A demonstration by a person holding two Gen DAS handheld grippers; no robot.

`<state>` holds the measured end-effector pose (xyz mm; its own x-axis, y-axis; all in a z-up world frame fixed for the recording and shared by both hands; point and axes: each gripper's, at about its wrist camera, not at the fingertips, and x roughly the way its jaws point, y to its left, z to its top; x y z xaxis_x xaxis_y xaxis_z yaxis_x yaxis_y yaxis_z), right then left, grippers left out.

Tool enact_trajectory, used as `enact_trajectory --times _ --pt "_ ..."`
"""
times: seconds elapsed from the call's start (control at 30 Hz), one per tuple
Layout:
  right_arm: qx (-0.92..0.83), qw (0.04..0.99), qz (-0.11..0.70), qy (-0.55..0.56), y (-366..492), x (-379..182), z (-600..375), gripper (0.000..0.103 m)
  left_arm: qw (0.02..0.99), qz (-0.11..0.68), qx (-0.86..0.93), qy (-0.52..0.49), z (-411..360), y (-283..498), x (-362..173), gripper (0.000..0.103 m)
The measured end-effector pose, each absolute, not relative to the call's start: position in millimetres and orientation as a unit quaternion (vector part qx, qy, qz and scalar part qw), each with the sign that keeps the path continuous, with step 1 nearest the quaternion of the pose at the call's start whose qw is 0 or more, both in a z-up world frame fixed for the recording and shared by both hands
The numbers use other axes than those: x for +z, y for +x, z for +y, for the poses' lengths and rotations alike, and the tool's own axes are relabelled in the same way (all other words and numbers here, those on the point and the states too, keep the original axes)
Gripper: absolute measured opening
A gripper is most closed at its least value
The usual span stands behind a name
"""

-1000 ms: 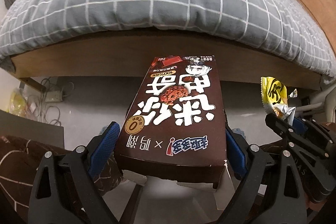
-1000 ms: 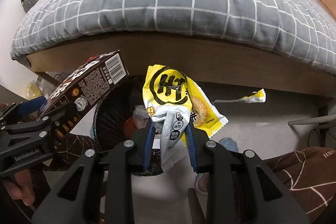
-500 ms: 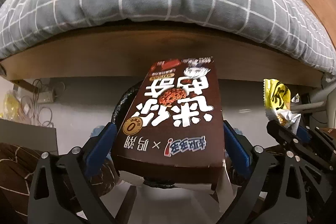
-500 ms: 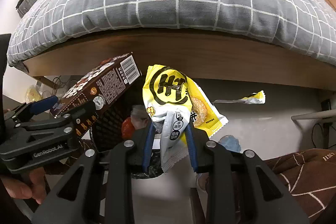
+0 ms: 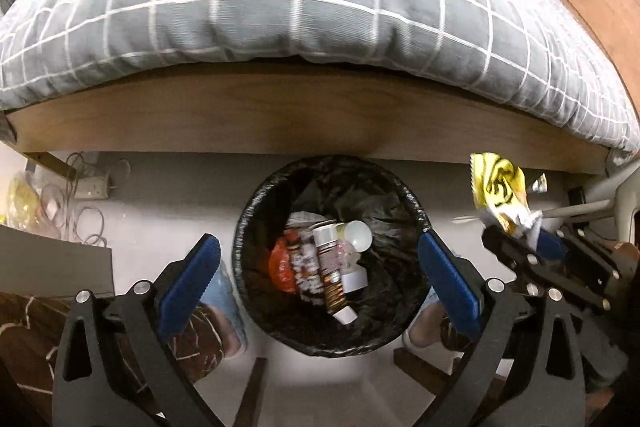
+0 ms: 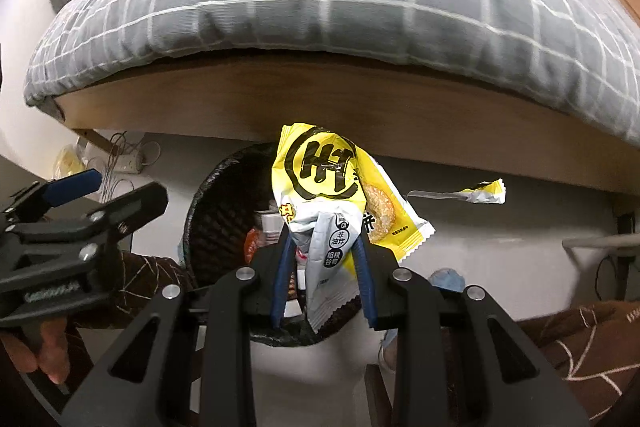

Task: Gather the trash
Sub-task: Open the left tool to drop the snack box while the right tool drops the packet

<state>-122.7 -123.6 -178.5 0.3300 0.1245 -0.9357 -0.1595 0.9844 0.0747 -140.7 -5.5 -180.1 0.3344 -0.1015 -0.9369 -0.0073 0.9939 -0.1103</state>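
Observation:
My left gripper (image 5: 318, 257) is open and empty, held right above a round trash bin lined with a black bag (image 5: 256, 219). The brown snack box (image 5: 328, 267) lies inside the bin among other trash. My right gripper (image 6: 322, 247) is shut on a yellow and white snack wrapper (image 6: 324, 183), held up beside the bin (image 6: 212, 211). The wrapper also shows at the right of the left wrist view (image 5: 498, 187), and the left gripper shows at the left of the right wrist view (image 6: 72, 203).
A bed with a grey checked duvet (image 5: 280, 7) on a wooden frame (image 5: 280, 115) stands just behind the bin. Cables and a power strip (image 5: 92, 183) lie on the floor at left. A torn wrapper strip (image 6: 480, 195) hangs at right.
My left gripper opened and the brown box dropped into the bin. The right gripper kept hold of the yellow wrapper and shifted a little closer to the bin.

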Motion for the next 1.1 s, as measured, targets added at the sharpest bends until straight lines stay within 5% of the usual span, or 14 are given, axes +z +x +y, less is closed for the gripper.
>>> enact_trajectory --times 0.37,0.7,1.1 --pt "0.11 0.805 0.582 -0.025 -115.2 -187.2 -88.6 0.028 0.824 0.563 0.005 -0.062 39.5 -153.1 -167.0 0.097" --pt "0.107 0.807 0.581 -0.025 -110.0 -190.5 -72.6 0.055 0.826 0.56 0.004 -0.062 50.4 -155.3 -161.6 0.097" --pt "0.11 0.808 0.577 -0.04 -107.5 -196.8 -63.2 0.07 0.827 0.558 0.007 -0.066 58.2 -155.7 -158.4 0.097"
